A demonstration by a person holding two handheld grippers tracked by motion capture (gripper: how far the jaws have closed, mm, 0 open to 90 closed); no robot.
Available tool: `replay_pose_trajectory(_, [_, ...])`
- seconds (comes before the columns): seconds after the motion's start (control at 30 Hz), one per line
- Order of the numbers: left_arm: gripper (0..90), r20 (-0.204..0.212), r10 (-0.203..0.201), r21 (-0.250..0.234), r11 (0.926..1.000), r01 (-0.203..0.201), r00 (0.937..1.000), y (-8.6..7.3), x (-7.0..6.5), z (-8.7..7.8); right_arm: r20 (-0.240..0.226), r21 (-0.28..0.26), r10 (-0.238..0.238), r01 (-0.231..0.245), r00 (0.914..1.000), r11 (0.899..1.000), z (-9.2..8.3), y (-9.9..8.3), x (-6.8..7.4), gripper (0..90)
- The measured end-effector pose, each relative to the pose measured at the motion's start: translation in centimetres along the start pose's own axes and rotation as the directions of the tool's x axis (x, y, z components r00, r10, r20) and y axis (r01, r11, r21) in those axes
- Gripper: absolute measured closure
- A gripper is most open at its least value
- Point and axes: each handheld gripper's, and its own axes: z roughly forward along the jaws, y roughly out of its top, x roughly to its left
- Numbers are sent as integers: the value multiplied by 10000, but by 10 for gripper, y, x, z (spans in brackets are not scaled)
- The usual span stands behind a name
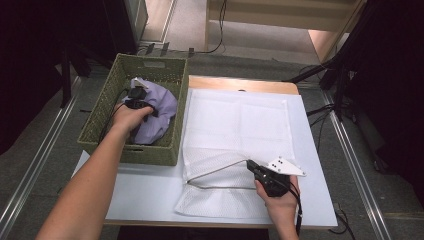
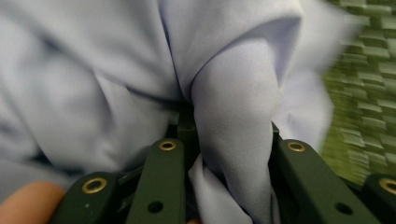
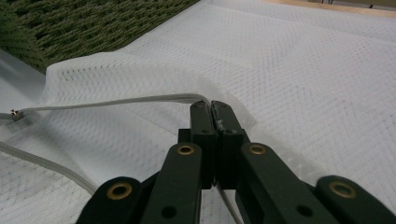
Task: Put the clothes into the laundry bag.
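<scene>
Inside the basket [image 1: 105, 107], the left hand-held gripper [image 1: 142, 100], half buried, pinches lilac cloth [image 2: 233, 140].

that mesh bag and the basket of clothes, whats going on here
A person is working with a claw in each hand. The left claw is down in the green woven basket and has a fold of the lilac garment pinched between its jaws. The right claw is shut on the zipper edge of the white mesh laundry bag, lifting that edge so the bag's mouth gapes toward the basket. The garment is not yet out of the basket.
</scene>
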Motion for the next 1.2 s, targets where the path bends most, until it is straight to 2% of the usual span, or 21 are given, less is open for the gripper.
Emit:
replay_pose_trajectory(0.07, [709, 939, 184, -19, 9998, -183, 9954, -1, -3, 3, 0, 19, 4, -4, 10000, 10000, 0, 0, 0, 897])
replay_pose_trajectory(0.1, [671, 945, 459, -124, 9989, -449, 9945, -2, -6, 4, -2, 23, -2, 2, 10000, 10000, 0, 0, 0, 897])
replay_pose_trajectory(0.2, [434, -166, 864, -480, 9950, -871, 9961, -1, -11, 6, -26, 18, 12, -12, 10000, 10000, 0, -1, 0, 897])
replay_pose_trajectory(0.23, [323, -751, 1058, -228, 9939, -1077, 9915, 0, -11, 8, -26, 24, 19, -19, 10000, 10000, 0, -1, 0, 897])
replay_pose_trajectory(0.27, [243, -1011, 1132, -123, 9933, -1150, 9884, 0, -11, 10, -28, 20, 24, -23, 10000, 10000, 0, -1, 0, 897])
replay_pose_trajectory(0.3, [239, -1071, 1303, -121, 9911, -1324, 9857, -1, -11, 11, -31, 17, 5, -5, 10000, 10000, 0, -1, 0, 897])
replay_pose_trajectory(0.33, [226, -1090, 1245, -144, 9918, -1268, 9862, -1, -13, 12, -16, 18, 7, -7, 10000, 10000, 0, -1, 0, 897])
replay_pose_trajectory(0.47, [216, -1371, 1592, 2, 9870, -1607, 9777, -1, -17, 14, -20, 9, 22, -22, 10000, 10000, 0, -1, 0, 897])
replay_pose_trajectory(0.53, [217, -1644, 2329, 37, 9719, -2356, 9585, -5, -21, 17, -22, 11, 16, -16, 10000, 10000, 0, -1, 0, 897])
replay_pose_trajectory(0.57, [220, -1822, 2797, 150, 9594, -2818, 9427, -7, -22, 19, -24, 9, 10, -10, 10000, 10000, 0, -1, 0, 897])
replay_pose_trajectory(0.6, [219, -1904, 2875, 177, 9570, -2895, 9387, -8, -24, 20, -24, 8, 2, -2, 10000, 10000, 0, -1, 0, 897])
replay_pose_trajectory(0.7, [284, -1926, 2761, 89, 9600, -2797, 9416, -7, -23, 17, -26, 34, 20, -20, 10000, 10000, 0, -1, 0, 897])
replay_pose_trajectory(0.73, [366, -2112, 2778, 80, 9592, -2826, 9371, -7, -22, 16, -31, 34, 34, -34, 10000, 10000, 0, -1, 0, 897])
replay_pose_trajectory(0.77, [398, -2080, 2658, -5, 9623, -2719, 9413, -7, -22, 15, -30, 33, 36, -36, 10000, 10000, 1, -1, 0, 897])
replay_pose_trajectory(0.83, [435, -2206, 2736, 4, 9599, -2804, 9362, -7, -24, 15, -31, 32, 37, -37, 10000, 10000, 1, -1, 0, 897])
replay_pose_trajectory(0.87, [463, -2365, 2788, 62, 9584, -2855, 9308, -6, -26, 14, -27, 34, 34, -33, 10000, 10000, 1, -1, 0, 897])
replay_pose_trajectory(0.9, [518, -2709, 3095, 162, 9482, -3172, 9115, -6, -28, 12, -23, 22, 14, -14, 10000, 10000, 1, -1, 0, 897])
replay_pose_trajectory(0.93, [719, -2502, 2959, 202, 9535, -3006, 9219, -6, -30, 11, -22, 26, 10, -10, 10000, 10000, 1, -1, 0, 897])
replay_pose_trajectory(0.97, [751, -2209, 2852, 238, 9576, -2872, 9327, -6, -30, 12, -27, 25, 11, -11, 10000, 10000, 1, -1, 0, 897])
replay_pose_trajectory(1.03, [775, -2141, 3023, 283, 9524, -3035, 9288, -7, -31, 12, -24, 34, -11, 11, 10000, 10000, 1, -1, 0, 898])
replay_pose_trajectory(1.2, [805, -1586, 2736, 218, 9616, -2737, 9487, -5, -28, 9, -27, 35, 24, -24, 10000, 10000, 1, -1, 0, 897])
